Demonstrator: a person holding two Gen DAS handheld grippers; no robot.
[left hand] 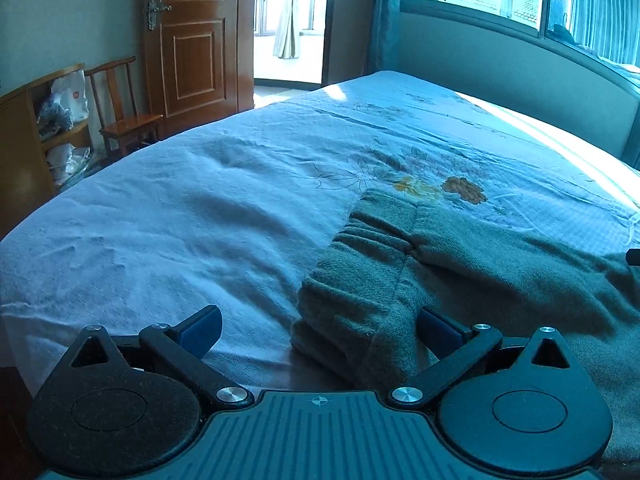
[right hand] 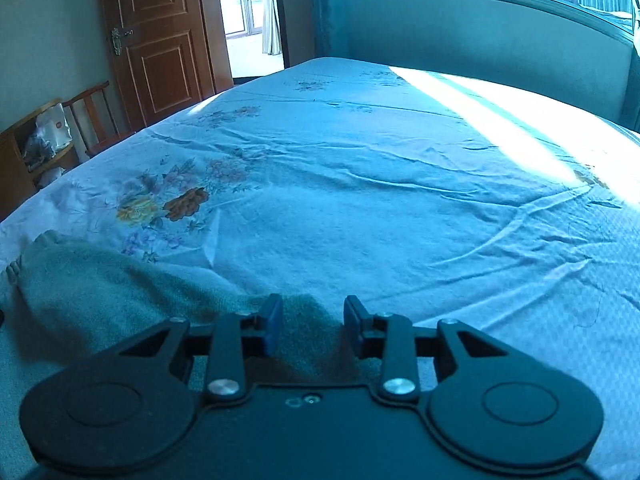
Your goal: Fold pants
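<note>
Grey-green fleece pants (left hand: 460, 264) lie on the bed, with the ribbed waistband (left hand: 360, 248) turned toward the left side. My left gripper (left hand: 320, 330) hovers over the near waistband corner with its jaws wide open. The fabric lies between the blue pads (left hand: 204, 328) untouched. In the right wrist view the pants (right hand: 100, 292) stretch to the left. My right gripper (right hand: 313, 320) stands narrow, and a dark bunch of pants fabric fills the gap from pad to pad.
The bed sheet (right hand: 380, 200) is light blue with printed flowers (right hand: 176, 204) and a sunlit strip along its far right. A headboard (left hand: 520, 76) runs under the window. A wooden chair (left hand: 124, 120), shelves and a brown door (left hand: 192, 40) stand beyond the bed's left edge.
</note>
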